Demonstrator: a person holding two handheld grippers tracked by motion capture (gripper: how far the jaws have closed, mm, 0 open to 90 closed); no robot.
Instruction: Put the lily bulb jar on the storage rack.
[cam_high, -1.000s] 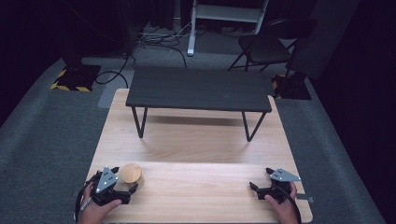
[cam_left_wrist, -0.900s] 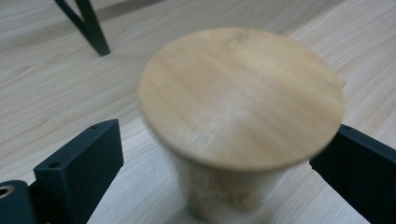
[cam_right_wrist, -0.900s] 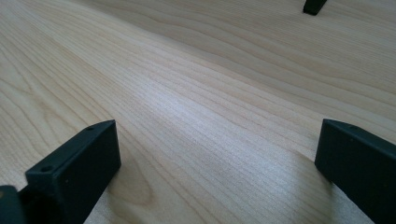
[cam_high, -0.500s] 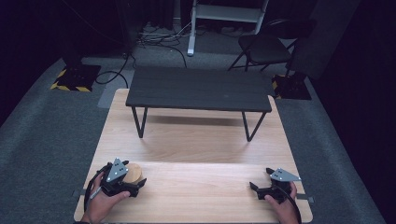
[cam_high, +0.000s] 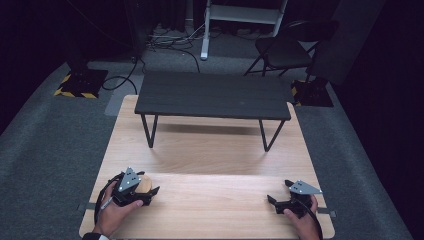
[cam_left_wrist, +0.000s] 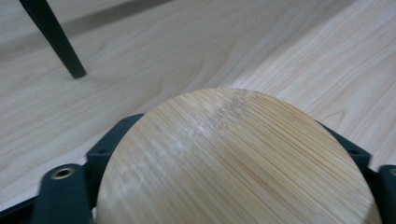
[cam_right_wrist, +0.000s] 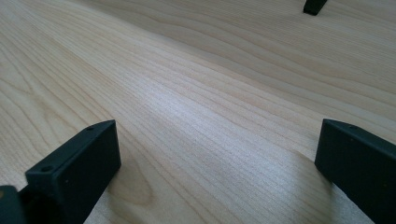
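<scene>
Round bamboo disc (cam_high: 144, 184), pale tan, fine straight grain with a lighter scuffed streak across its top face (cam_left_wrist: 238, 158), flat, smooth curved edge; it sits at the near left of the light wooden table (cam_high: 210, 150), low over the boards, between the black jaws of the left gripper (cam_high: 150, 190). Left gripper clenched on the disc: in the left gripper view the jaws hug its rim on both sides, and they have just been closing around it. Person's left hand (cam_high: 112, 212) wraps the gripper body from the near edge, grey three-cornered plate on top. Right gripper (cam_high: 272, 201) at the near right of the table, held in the right hand (cam_high: 302, 222), jaws released and standing well apart with bare wood between them in the right gripper view (cam_right_wrist: 217, 154). Versus a second ago: the disc then lay just right of the left gripper's plate, outside the jaws; that gripper has slid rightward and a bit farther over it, and the plate now partly covers the disc from above. Right gripper same spot, same spread. Farther back, a low black bench (cam_high: 212, 95) stands across the far half of the table on thin black legs, one leg tip visible in the left gripper view (cam_left_wrist: 74, 70). Beyond the table: grey carpet, cables, a dark folding chair (cam_high: 287, 50) at far right. No brand, label or readable writing anywhere.
</scene>
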